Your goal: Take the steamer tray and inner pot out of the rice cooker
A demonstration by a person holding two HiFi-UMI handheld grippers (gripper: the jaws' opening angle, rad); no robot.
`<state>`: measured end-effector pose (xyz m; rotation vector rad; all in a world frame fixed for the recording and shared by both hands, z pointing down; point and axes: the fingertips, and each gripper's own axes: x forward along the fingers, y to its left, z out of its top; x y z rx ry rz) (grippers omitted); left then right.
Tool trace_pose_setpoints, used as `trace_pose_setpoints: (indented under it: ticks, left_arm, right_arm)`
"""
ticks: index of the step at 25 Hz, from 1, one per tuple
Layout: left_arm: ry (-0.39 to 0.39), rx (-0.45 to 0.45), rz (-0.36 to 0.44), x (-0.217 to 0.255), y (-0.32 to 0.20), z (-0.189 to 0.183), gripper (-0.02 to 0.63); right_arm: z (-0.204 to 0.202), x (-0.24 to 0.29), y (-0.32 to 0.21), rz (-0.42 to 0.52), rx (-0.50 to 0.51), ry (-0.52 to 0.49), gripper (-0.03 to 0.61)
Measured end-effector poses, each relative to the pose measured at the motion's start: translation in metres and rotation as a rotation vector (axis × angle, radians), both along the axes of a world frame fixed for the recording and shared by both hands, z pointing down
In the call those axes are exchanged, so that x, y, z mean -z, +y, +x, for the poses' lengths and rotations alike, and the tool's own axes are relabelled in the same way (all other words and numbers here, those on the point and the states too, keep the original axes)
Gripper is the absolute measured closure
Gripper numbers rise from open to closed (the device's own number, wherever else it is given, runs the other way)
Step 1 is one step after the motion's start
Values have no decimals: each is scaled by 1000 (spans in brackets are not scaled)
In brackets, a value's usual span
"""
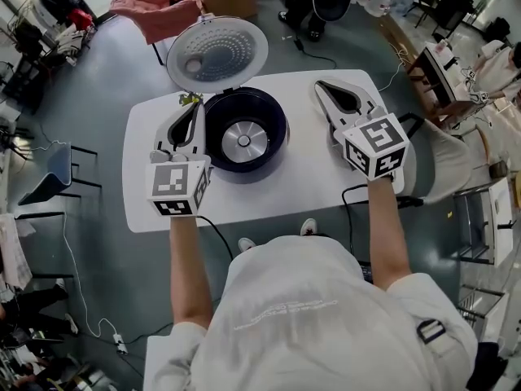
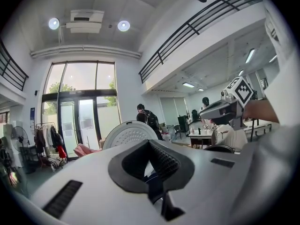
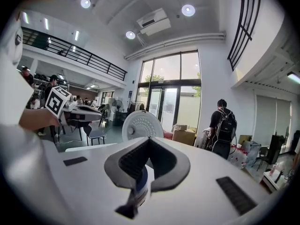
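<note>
Head view stares steeply down on the table [image 1: 313,182] from above; both gripper views look level across the room, sharing the rice cooker lid [image 2: 127,133] [image 3: 142,124]

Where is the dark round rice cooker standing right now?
In the head view, the dark round rice cooker stands left of centre on the white table, right of the left gripper, with its open white lid behind it.

The round dark-blue rice cooker [image 1: 275,112] was glossy, smooth plastic; its heating plate [image 1: 243,142] was bright polished metal. The open lid [image 1: 217,55] had a dull, perforated metal inner face. The white desk [image 1: 317,177] was smooth and matt. The white left gripper [image 2: 150,142] was matt plastic with ribbed black pads [image 2: 165,162].
</note>
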<state>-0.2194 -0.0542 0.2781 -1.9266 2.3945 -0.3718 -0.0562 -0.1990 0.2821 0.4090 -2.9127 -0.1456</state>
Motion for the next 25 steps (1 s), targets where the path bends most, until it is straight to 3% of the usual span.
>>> trace_pose_setpoints:
  ticks: [25]
  left_arm:
    - [31,-29,-19,-8,-6,5,598]
  right_arm:
    - [0,-14,2,-24,30,46,554]
